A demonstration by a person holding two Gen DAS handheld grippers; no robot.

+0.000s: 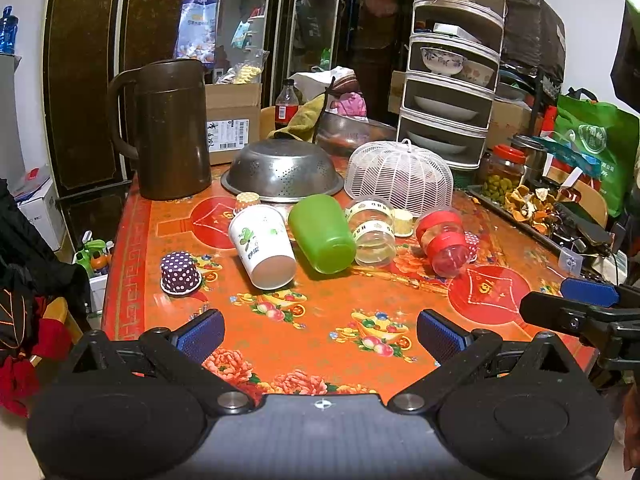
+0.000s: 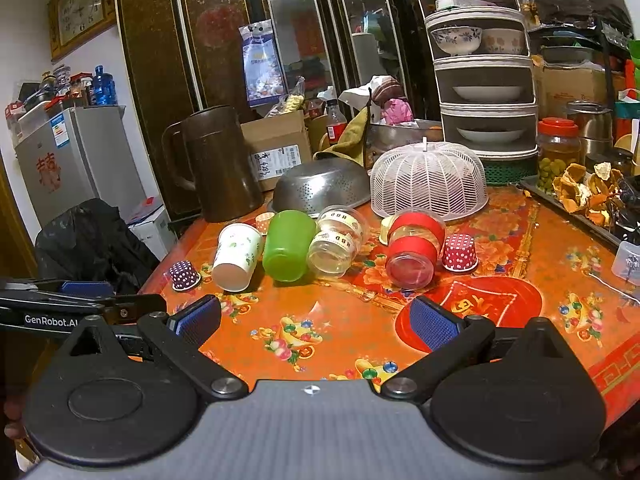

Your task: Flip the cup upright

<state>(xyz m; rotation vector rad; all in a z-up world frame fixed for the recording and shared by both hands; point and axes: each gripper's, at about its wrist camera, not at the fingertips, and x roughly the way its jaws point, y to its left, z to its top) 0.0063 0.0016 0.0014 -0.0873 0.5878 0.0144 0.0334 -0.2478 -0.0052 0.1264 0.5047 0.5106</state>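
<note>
Both tongs are spread wide apart and hold nothing. Left tongs (image 1: pixel 320 334) hang low over the near part of the worktop (image 1: pixel 320 312), which has an orange cloth with fruit and flower pictures. Right tongs (image 2: pixel 316 322) hang over it too, and show up at 3 o'clock in the left view.

Past the tongs, toward 12 o'clock, a row of cups lies tipped on their sides, touching or just beside one another. From 9 o'clock to 3 o'clock come the white paper cup (image 1: pixel 262 246), the green plastic cup (image 1: pixel 322 233), the clear cup with a printed band (image 1: pixel 372 232) and the clear cup with red bands (image 1: pixel 442 242). Their bottoms point at the tongs.

A purple dotted paper cup (image 1: pixel 180 273) sits upside down at 9 o'clock of the white one. A red dotted paper cup (image 2: pixel 460 253) sits upside down just beside the red-banded cup.

Behind the row stand a brown jug (image 1: pixel 168 128), an upside-down metal strainer bowl (image 1: pixel 282 171) and a white mesh food cover (image 1: pixel 400 176).
</note>
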